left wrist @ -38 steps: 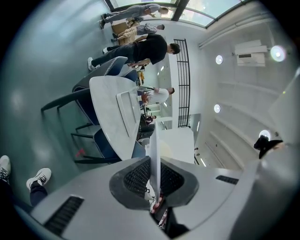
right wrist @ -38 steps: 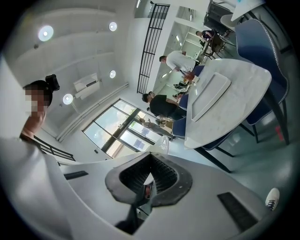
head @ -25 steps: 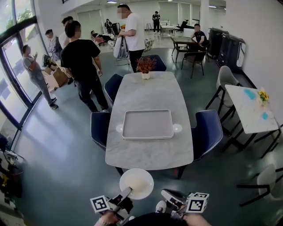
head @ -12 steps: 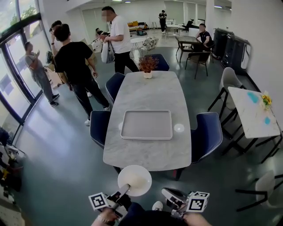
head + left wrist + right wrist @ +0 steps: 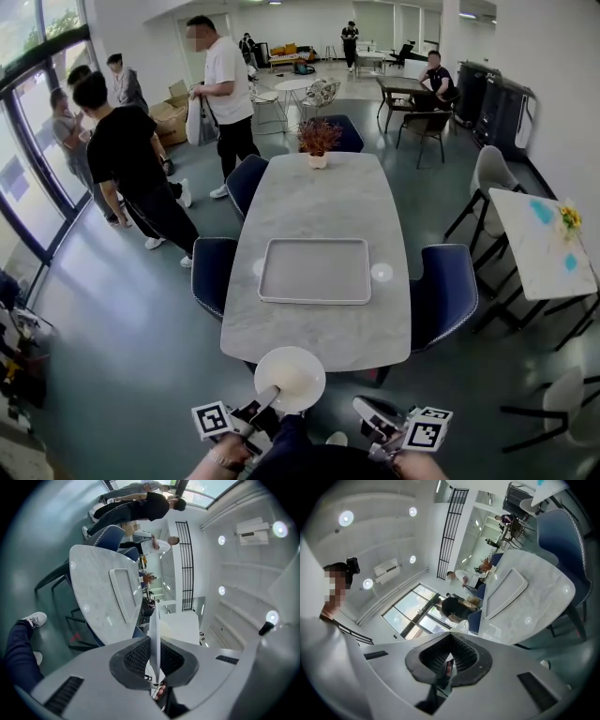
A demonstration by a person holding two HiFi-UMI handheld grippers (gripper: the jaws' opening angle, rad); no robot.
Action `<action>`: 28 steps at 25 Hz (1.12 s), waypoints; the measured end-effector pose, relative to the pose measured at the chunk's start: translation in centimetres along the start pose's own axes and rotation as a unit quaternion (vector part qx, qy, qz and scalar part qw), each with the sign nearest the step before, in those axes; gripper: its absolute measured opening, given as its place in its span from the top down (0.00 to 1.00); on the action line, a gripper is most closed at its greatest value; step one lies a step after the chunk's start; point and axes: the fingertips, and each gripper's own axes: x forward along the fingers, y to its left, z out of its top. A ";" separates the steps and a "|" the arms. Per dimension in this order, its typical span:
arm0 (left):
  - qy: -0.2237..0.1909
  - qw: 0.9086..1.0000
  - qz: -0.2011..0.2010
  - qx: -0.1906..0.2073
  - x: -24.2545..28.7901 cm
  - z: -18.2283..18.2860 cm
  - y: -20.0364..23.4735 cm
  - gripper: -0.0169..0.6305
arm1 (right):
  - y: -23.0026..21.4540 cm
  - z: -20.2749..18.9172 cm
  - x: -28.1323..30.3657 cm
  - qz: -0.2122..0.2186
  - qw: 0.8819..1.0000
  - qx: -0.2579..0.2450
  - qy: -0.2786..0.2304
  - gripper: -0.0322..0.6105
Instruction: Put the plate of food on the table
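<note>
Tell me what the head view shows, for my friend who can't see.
The left gripper pinches the rim of a white plate at the near end of a long marble table. A grey tray lies in the table's middle and a potted plant stands at its far end. The right gripper, shut on nothing, hangs beside the plate.

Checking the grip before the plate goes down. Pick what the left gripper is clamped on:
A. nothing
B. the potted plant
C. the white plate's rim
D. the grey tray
C: in the left gripper view the left gripper has its pads pressed on the thin rim of the white plate, while the grey tray and potted plant sit on the table.
</note>
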 end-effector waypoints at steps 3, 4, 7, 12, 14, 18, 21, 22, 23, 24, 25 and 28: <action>0.013 1.000 0.003 0.003 1.5 1.5 0.0 0.94 | -0.7 1.1 0.3 -0.012 1.000 -0.001 -0.016 0.93; 0.017 1.000 0.003 0.005 2.0 2.0 0.0 0.94 | -0.9 1.4 0.5 -0.013 1.000 0.005 -0.023 0.93; 0.030 0.999 0.006 0.009 3.7 3.8 -0.2 0.94 | -1.6 2.6 1.2 -0.027 0.999 -0.003 -0.035 0.93; 0.039 0.999 0.013 0.013 6.7 7.2 0.1 0.94 | -3.0 3.9 2.7 -0.040 0.998 0.000 -0.048 0.93; 0.038 0.999 0.019 0.006 7.9 8.4 0.6 0.94 | -3.4 4.7 2.9 -0.043 0.997 0.011 -0.062 0.93; 0.029 0.999 0.038 -0.020 10.3 11.2 2.3 0.94 | -4.3 6.2 2.6 -0.069 0.994 0.006 -0.087 0.93; 0.021 0.998 0.056 -0.036 12.5 13.3 3.7 0.94 | -4.3 7.4 2.2 -0.076 0.990 0.011 -0.119 0.93; 0.018 0.997 0.062 -0.042 13.4 14.1 4.2 0.94 | -4.3 7.9 2.0 -0.081 0.988 0.011 -0.131 0.93; 0.015 0.996 0.068 -0.047 14.3 14.9 4.7 0.94 | -4.4 8.3 1.7 -0.090 0.986 0.008 -0.142 0.93; 0.014 0.996 0.074 -0.050 15.3 15.7 5.2 0.94 | -4.6 8.6 1.4 -0.099 0.983 0.004 -0.152 0.93; 0.015 0.996 0.078 -0.051 16.2 16.5 5.6 0.94 | -4.7 8.9 1.1 -0.109 0.981 0.000 -0.162 0.93; 0.022 0.995 0.087 -0.047 18.9 18.6 6.5 0.94 | -5.1 9.2 0.3 -0.140 0.971 -0.008 -0.191 0.93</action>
